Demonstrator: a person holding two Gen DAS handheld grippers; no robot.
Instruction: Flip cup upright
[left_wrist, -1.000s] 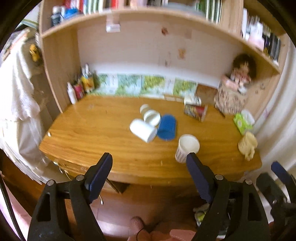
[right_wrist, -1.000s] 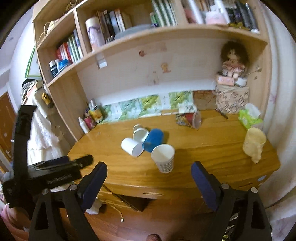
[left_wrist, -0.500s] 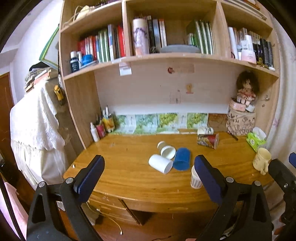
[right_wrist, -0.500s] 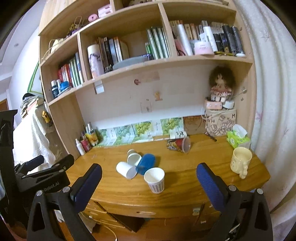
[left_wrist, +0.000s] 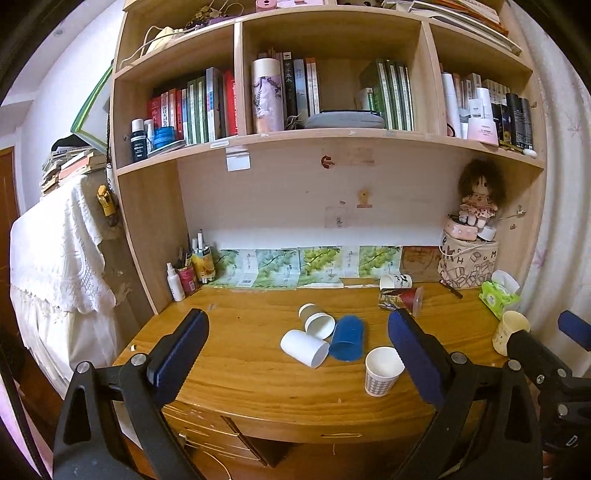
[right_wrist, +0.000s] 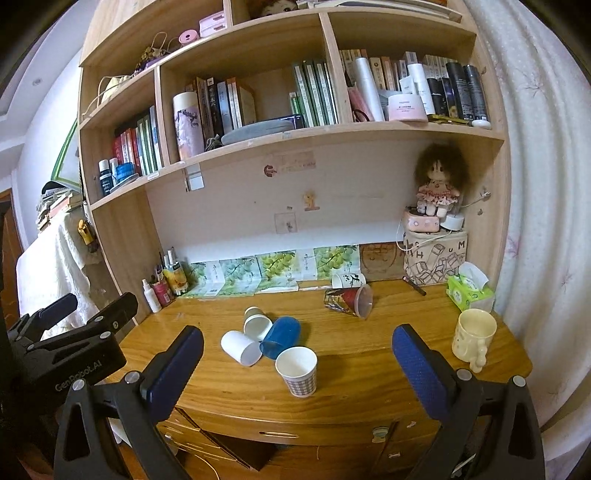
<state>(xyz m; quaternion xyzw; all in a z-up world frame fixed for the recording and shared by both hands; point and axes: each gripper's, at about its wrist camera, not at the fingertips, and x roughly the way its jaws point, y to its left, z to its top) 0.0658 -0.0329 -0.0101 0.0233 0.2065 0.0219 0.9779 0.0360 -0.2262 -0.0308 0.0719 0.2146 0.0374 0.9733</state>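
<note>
Both grippers have pulled back and tilted up since a second ago: the desk sat large under the fingers then, now the whole bookshelf fills the upper view.

I read the left gripper (left_wrist: 295, 347) as wide open and empty, the right gripper (right_wrist: 297, 365) likewise spread wide with nothing held.

Edges and room:
- Wooden desk (left_wrist: 236, 373) has a curved front edge that lies below and between my fingertips in both views. Drawers sit under it.
- Bare wood ahead of the left finger of each gripper, open for moving.
- Shelf underside is well above the cups.
- Cream mug (right_wrist: 472, 338) stands outside the right gripper's right finger, near the desk's right edge; green tissue pack (right_wrist: 467, 291) sits behind it.

Task things, all between the jaws:
- Checked paper cup (right_wrist: 299, 371) stands upright, mouth up, nearest the front edge. From the left wrist it is just inside the right finger (left_wrist: 413, 354).
- Behind it, a cluster lying on their sides: white paper cup (right_wrist: 240, 347), blue cup (right_wrist: 282, 336), and a brown-banded paper cup (right_wrist: 256, 323). They look to be touching one another.
- Farther back, toward the right finger, a red patterned cup (right_wrist: 349, 299) lies on its side; another white cup (right_wrist: 345, 279) lies behind it by the leaf-print sheets (right_wrist: 273, 271).
</note>
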